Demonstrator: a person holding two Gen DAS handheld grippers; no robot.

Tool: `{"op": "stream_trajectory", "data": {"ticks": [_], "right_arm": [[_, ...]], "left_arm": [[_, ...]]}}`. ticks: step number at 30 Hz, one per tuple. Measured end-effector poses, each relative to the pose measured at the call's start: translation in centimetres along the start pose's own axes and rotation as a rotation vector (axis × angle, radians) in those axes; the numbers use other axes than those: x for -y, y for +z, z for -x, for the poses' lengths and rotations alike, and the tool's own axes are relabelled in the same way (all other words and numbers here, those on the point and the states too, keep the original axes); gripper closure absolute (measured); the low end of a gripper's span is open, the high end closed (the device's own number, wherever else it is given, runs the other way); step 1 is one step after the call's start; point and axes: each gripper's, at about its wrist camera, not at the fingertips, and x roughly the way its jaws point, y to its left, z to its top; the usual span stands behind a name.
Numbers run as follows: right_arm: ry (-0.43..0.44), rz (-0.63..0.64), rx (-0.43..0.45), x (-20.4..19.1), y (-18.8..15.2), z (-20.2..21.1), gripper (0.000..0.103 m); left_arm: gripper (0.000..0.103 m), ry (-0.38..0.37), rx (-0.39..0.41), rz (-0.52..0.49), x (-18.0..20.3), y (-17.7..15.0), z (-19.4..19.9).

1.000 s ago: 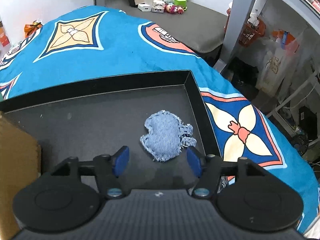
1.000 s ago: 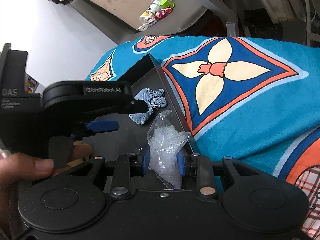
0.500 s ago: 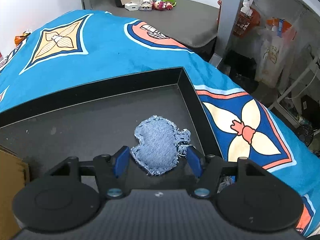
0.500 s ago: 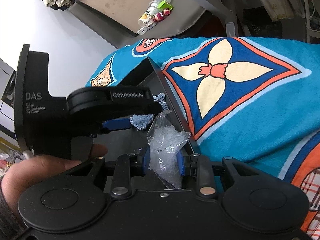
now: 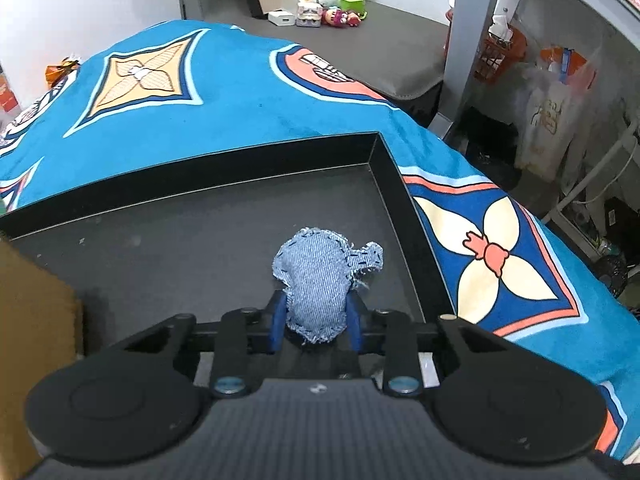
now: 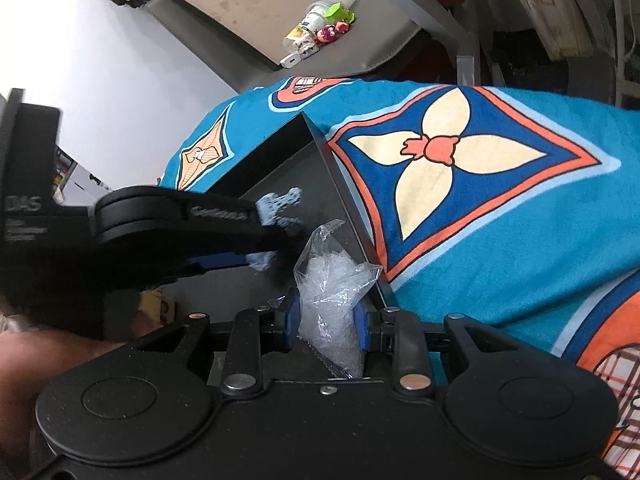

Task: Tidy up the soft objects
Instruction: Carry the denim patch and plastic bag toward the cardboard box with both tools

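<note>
A small frayed denim pouch (image 5: pixel 320 276) lies in the right part of a black tray (image 5: pixel 394 184) on the blue patterned blanket. My left gripper (image 5: pixel 317 320) is closing on the pouch's near end, and its blue pads press the cloth from both sides. In the right wrist view the same left gripper (image 6: pixel 264 248) appears blurred, with the denim pouch (image 6: pixel 280 204) sticking out beyond it. My right gripper (image 6: pixel 326 326) is shut on a clear plastic bag (image 6: pixel 332 292) of pale filling, held near the tray's right wall (image 6: pixel 348 216).
A brown cardboard box (image 5: pixel 32 320) stands at the tray's left. A person's hand (image 6: pixel 40 360) holds the left gripper. Beyond the blanket (image 5: pixel 240 92) a grey surface (image 5: pixel 380 40) carries a cup, small toys and a charger. Shelving and hanging bags crowd the right side.
The left gripper moved onto the denim pouch and its jaws closed from wide apart to pinching it. The right gripper kept still with the plastic bag.
</note>
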Motion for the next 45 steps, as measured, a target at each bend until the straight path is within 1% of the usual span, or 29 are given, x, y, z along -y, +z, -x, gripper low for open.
{"op": "stream_trajectory", "data": {"ticks": [8,16,28,36,45], "right_arm": [[-0.006,0.027,0.017,-0.9,-0.1,0.9,0.075],[0.0,0.056,0.054,-2.3,-0.2,3.0,0.076],[0.029,0.133,0.114,-5.2,0.0,6.1,0.076],[0.026,0.164,0.138,-6.9,-0.3,7.2,0.076],[0.029,0.188,0.167,-9.1,-1.0,8.3,0.076]], "left_arm": [[0.073,0.016,0.018,0.039,-1.4,-1.3,3.2],[0.073,0.019,0.06,0.066,-2.6,-2.3,7.2],[0.073,0.011,0.139,0.116,-5.1,-3.8,13.0],[0.073,0.019,0.179,0.16,-7.8,-5.0,16.2],[0.073,0.033,0.205,0.203,-11.2,-6.5,18.4]]}}
